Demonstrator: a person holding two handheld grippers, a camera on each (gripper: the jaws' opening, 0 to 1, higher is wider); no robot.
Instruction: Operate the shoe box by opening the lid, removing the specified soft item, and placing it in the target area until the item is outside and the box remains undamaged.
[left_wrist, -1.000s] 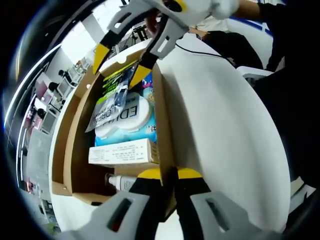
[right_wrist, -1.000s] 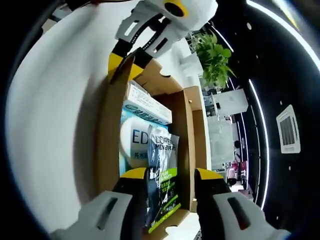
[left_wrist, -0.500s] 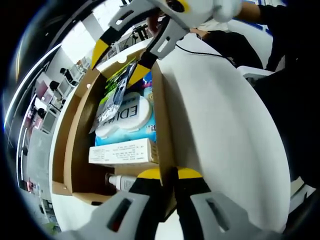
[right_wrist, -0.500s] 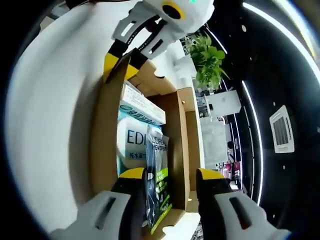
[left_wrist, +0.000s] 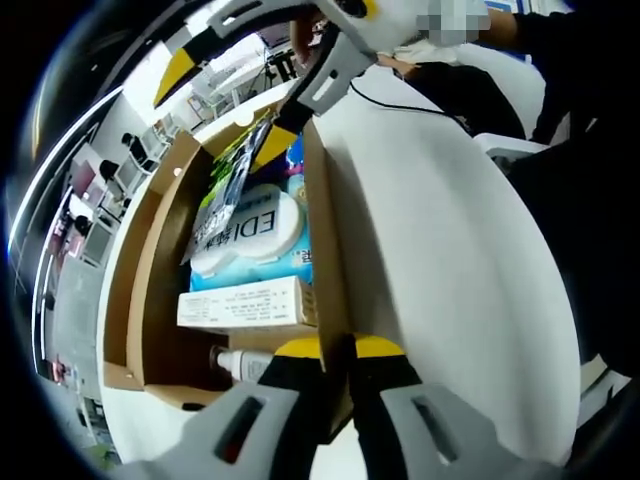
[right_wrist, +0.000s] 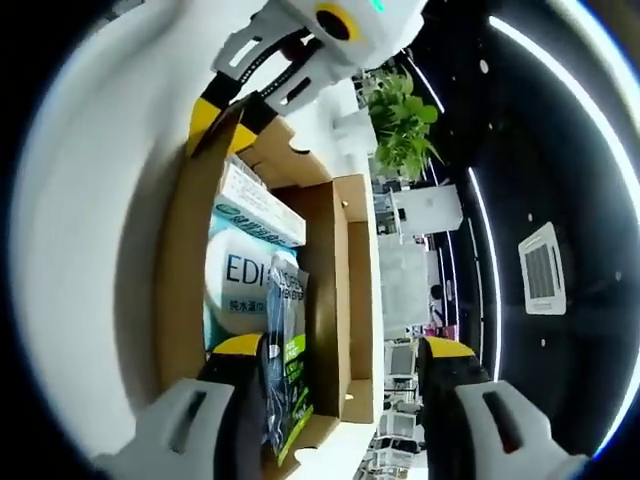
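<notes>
Box (left_wrist: 322, 230) open, left gripper (left_wrist: 338, 352) clamped on its near wall; the sachet (right_wrist: 282, 375), tilted up inside the box against one jaw of the parted right gripper (right_wrist: 335, 350), appears ungripped, so removal and placing remain.

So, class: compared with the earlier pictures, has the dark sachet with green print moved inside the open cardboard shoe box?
Yes. In the left gripper view the sachet has tipped from lying flat to standing on edge, rising off the blue wipes pack at the box's far end.
</notes>
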